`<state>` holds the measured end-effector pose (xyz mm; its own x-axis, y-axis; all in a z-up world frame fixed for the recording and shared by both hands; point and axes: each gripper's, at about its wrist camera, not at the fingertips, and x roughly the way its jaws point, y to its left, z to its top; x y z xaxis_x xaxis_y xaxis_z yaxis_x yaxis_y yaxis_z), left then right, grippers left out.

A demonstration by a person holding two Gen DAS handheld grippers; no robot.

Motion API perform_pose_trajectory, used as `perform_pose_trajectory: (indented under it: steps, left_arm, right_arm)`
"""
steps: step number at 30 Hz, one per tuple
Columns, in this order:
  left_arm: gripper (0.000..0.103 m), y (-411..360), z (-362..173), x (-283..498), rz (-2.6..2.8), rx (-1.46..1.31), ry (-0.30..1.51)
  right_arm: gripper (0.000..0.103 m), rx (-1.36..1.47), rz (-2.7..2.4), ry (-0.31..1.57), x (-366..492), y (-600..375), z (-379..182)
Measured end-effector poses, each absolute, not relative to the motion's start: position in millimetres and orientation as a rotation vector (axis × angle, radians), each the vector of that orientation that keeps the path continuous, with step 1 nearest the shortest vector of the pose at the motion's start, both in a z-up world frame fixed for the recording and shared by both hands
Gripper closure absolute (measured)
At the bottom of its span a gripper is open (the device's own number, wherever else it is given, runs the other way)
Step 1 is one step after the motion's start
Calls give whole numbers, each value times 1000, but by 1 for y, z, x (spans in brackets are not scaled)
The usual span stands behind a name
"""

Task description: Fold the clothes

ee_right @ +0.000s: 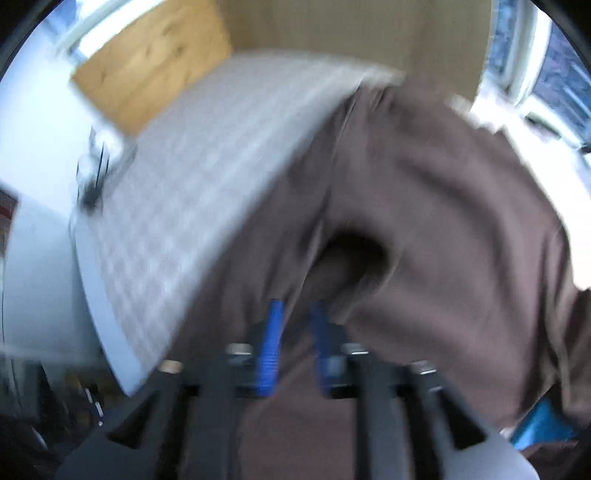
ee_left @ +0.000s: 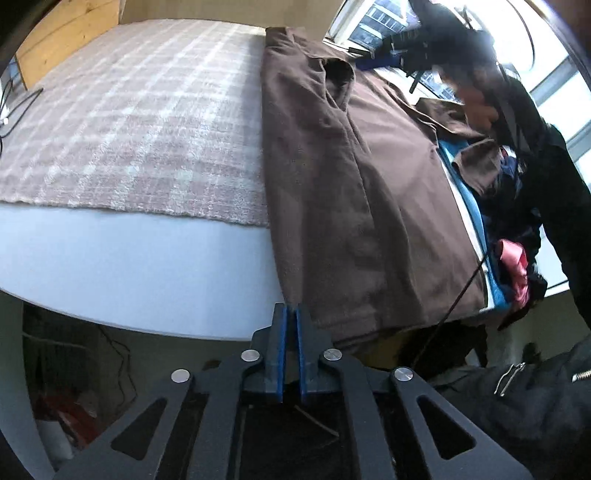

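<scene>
A brown garment (ee_left: 351,184) lies spread along the right part of the table, and its lower edge hangs over the front rim. My left gripper (ee_left: 291,310) is at that lower left corner, with its blue pads closed on the hem. In the blurred right wrist view the same brown garment (ee_right: 424,221) fills the middle, with a dark fold opening just beyond my right gripper (ee_right: 297,310). The right gripper's blue fingers (ee_right: 271,332) stand apart above the fabric with nothing pinched between them.
A pink-and-white plaid cloth (ee_left: 129,122) covers the white table (ee_left: 129,266). A heap of blue, dark and pink clothes (ee_left: 513,266) lies at the table's right end. A person in a dark jacket (ee_left: 554,184) stands there before bright windows. Cables (ee_left: 14,107) and a wooden board (ee_left: 66,33) are at far left.
</scene>
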<state>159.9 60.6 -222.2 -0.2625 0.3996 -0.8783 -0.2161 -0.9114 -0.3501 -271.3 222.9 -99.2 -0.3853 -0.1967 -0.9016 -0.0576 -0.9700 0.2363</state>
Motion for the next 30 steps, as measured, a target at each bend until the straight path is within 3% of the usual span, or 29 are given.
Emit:
perform_pose_trajectory:
  steps: [4, 6, 7, 8, 9, 12, 16, 21, 24, 29, 30]
  left_arm:
    - [97, 77, -231, 159, 2197, -1634, -145]
    - [97, 82, -230, 162, 2198, -1629, -85]
    - [97, 81, -228, 164, 2193, -1634, -67]
    - [96, 79, -225, 166, 2187, -1641, -54]
    - [96, 74, -221, 169, 2192, -1647, -48]
    - [97, 57, -198, 172, 2246, -1618, -68]
    - [97, 75, -175, 159, 2262, -1436, -40]
    - [90, 118, -203, 147, 2097, -1365, 66]
    - [94, 118, -220, 151, 2024, -1456, 123]
    - [93, 122, -176, 147, 2079, -1362, 48]
    - [89, 131, -165, 143, 2073, -1325, 24]
  right_arm:
    - [54, 1641, -2596, -397, -328, 238, -108]
    - [60, 1682, -2572, -371, -349, 235, -127]
    - [74, 1755, -2566, -280, -353, 229, -140]
    - [79, 1825, -2557, -187, -358, 223, -154]
    - [79, 1863, -2549, -132, -358, 220, -162]
    - [79, 1810, -2565, -268, -333, 231, -144]
    - [79, 1564, -2674, -506, -242, 254, -78]
    - [78, 1466, -2945, -684, -93, 306, -19]
    - [72, 1573, -3099, -737, -9, 338, -12]
    - [69, 1754, -3178, -901, 86, 379, -28]
    - [69, 1739, -3185, -940, 97, 386, -28]
